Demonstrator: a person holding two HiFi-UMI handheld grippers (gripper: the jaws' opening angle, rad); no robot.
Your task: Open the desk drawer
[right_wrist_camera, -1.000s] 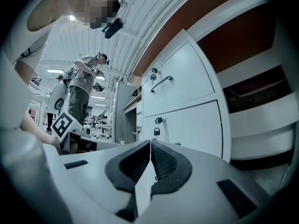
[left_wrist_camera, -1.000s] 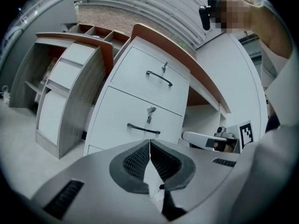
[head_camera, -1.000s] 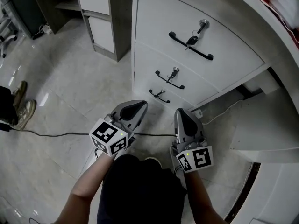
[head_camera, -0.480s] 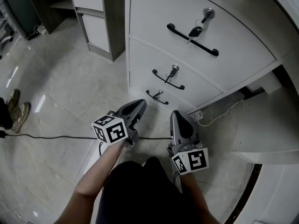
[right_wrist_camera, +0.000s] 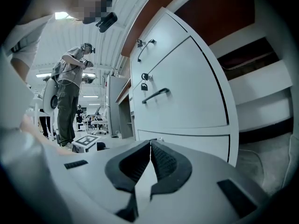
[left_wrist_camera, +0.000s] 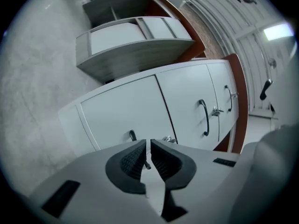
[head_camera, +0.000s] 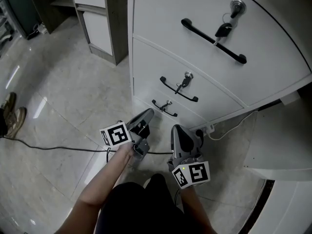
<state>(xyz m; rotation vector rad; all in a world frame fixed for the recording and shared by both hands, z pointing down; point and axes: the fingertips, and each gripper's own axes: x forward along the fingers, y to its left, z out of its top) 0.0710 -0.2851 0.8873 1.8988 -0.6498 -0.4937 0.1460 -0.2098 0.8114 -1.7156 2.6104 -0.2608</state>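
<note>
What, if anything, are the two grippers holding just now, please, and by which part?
Nothing is held. The left gripper and the right gripper both have their jaws together with nothing between them; the bottom drawer handle ahead is ungripped.

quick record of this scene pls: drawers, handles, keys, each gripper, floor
drawers: three white fronts on one cabinet, all shut
handles: a black bar on each; bottom handle is nearest the grippers
keys: top key and middle key hang in their locks
left gripper: jaws shut, empty, pointed at the bottom handle, not gripping it
right gripper: jaws shut, empty, low before the cabinet
floor: black cable lying across the tiles
</note>
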